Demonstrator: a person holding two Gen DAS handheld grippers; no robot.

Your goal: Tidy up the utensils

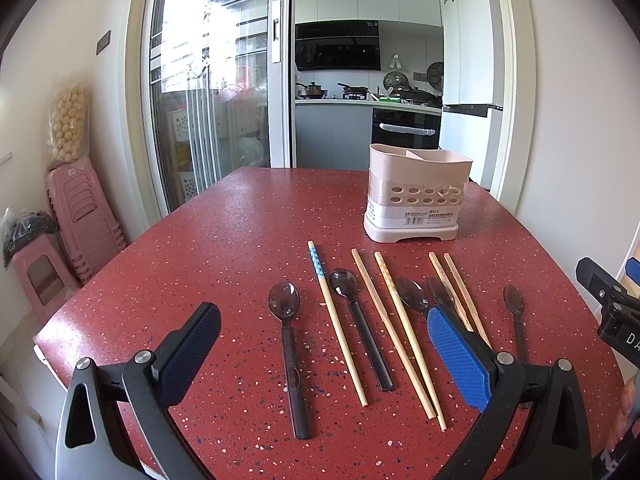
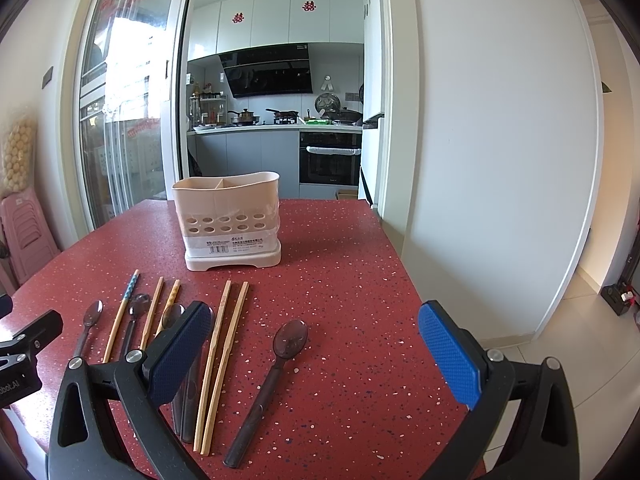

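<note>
Both the left gripper (image 1: 324, 350) and right gripper (image 2: 316, 354) are hanging wide open, gripping nothing. A spoon (image 2: 267, 384) is lying between the right jaws; it is looking light, stiff and slick, best pinched mid-handle.

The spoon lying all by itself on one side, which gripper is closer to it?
Right. That lone spoon lies on the table between the right gripper's open fingers, just below them. The left gripper hangs over the spoons and chopsticks further left.
</note>
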